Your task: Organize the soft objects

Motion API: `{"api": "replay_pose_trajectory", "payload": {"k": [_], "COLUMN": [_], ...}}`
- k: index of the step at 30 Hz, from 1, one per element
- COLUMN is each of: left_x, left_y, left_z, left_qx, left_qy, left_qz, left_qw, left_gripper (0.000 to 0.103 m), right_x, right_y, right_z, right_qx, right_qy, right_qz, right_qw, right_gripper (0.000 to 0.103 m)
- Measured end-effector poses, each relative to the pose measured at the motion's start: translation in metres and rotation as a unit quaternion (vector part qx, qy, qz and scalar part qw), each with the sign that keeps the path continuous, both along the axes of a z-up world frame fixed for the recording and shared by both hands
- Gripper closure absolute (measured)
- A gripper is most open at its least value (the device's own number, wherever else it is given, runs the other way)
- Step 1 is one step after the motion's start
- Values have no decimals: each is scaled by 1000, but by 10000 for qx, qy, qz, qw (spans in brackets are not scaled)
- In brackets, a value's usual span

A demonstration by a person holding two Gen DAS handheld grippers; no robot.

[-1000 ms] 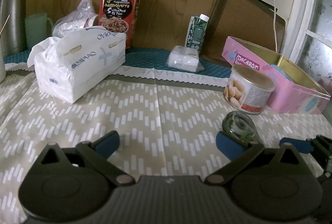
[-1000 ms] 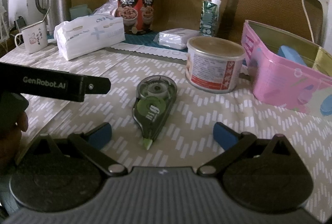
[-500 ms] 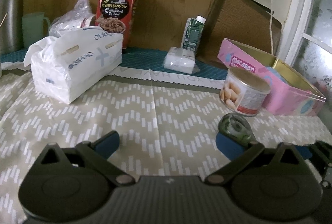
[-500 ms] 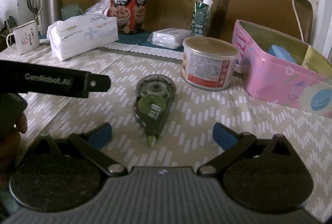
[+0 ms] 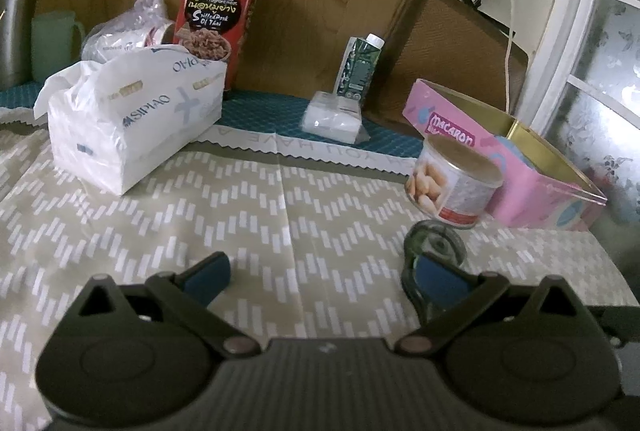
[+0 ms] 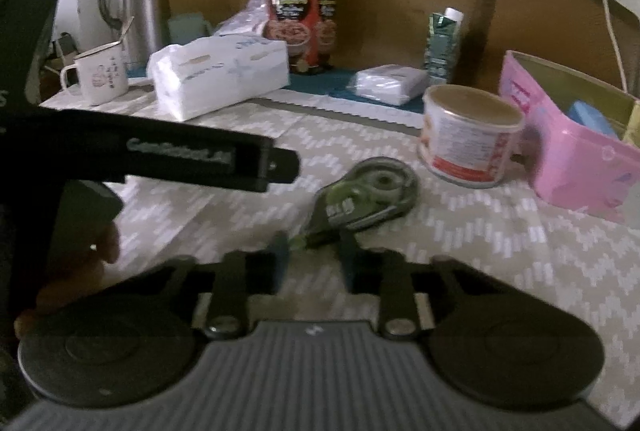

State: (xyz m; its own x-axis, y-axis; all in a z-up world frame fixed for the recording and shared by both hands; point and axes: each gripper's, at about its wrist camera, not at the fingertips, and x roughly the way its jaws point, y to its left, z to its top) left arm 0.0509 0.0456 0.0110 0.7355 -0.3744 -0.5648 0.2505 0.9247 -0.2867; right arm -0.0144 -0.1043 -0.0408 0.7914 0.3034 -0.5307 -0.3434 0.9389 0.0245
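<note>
Fingers of the left gripper [image 5: 320,271] stand wide apart with nothing between them, low over the beige chevron tablecloth [image 5: 280,215]. Far left sits the white plastic-wrapped tissue pack [image 5: 132,123], likely a soft thing to be sorted; far right the open pink macaron tin [image 5: 512,167] probably waits as its bin.

From the right view, the right gripper [image 6: 314,257] has its blue pads drawn close around the tip of the green-and-grey correction tape dispenser [image 6: 366,197]; blur hides whether they actually pinch it. A small flat wrapped tissue packet [image 6: 388,83] lies far behind.
</note>
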Motion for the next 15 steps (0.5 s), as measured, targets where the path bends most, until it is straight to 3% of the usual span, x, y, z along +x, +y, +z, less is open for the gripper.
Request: {"api": "replay_pose_trajectory", "payload": {"k": [8, 12, 15], "left_x": [-1, -1, 0], "left_y": [0, 1, 3], "left_z": [1, 1, 1], "left_qx": [-44, -62, -149], "left_qy": [9, 12, 23], "left_qz": [-37, -35, -27], "left_qw": [10000, 10000, 9999], "left_gripper": [0, 0, 0], "right_x": [-3, -1, 0], "right_y": [2, -8, -11], "right_z": [-2, -1, 0], "right_qx": [-57, 202, 372], "right_qy": [-66, 81, 142], "right_qz": [-12, -87, -124], "right_qw": [10000, 9997, 9991], "right_gripper": [76, 53, 51]}}
